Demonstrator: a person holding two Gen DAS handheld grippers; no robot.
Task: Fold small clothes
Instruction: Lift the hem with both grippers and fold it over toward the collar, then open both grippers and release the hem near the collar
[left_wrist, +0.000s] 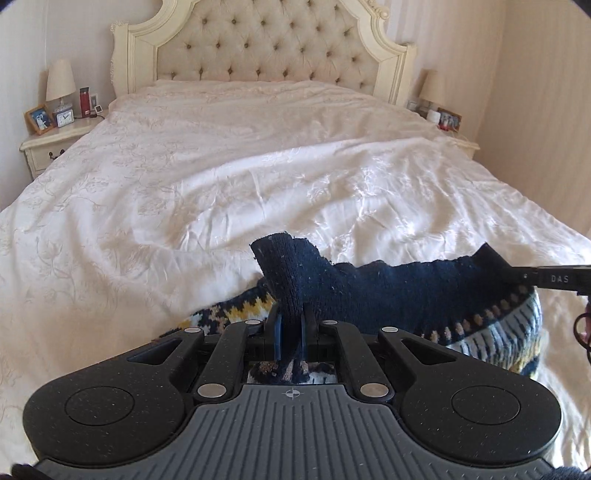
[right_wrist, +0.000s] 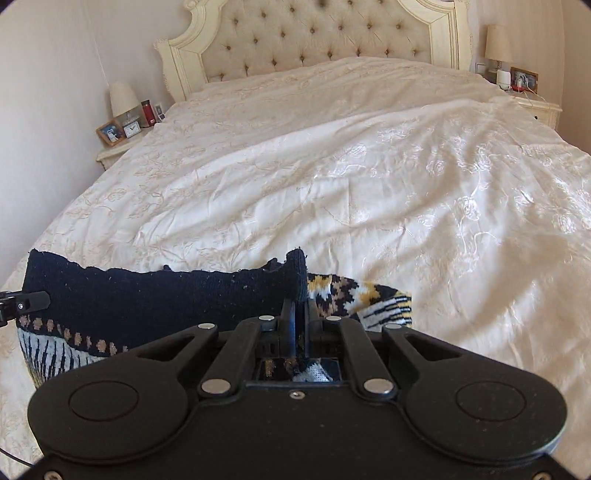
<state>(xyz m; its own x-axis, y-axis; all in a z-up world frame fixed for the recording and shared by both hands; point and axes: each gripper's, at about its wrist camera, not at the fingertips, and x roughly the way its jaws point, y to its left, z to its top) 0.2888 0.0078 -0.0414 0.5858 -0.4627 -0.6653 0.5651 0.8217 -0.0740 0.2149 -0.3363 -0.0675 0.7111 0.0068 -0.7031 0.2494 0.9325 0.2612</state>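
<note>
A small knitted garment (left_wrist: 388, 291), navy with yellow, white and tan pattern bands, is held up over the near part of the bed. My left gripper (left_wrist: 290, 325) is shut on its navy ribbed edge at one end. My right gripper (right_wrist: 300, 314) is shut on the same garment (right_wrist: 147, 299) at the other end. The navy band stretches between the two. The right gripper's tip (left_wrist: 554, 278) shows at the right edge of the left wrist view. The left gripper's tip (right_wrist: 22, 302) shows at the left edge of the right wrist view. Patterned knit hangs below both grippers.
A cream embroidered bedspread (left_wrist: 221, 177) covers a wide bed with a tufted headboard (left_wrist: 266, 40). A nightstand (left_wrist: 55, 140) on the left carries a lamp, clock, photo frame and red bottle. Another nightstand (right_wrist: 535, 99) on the right holds a lamp and frame.
</note>
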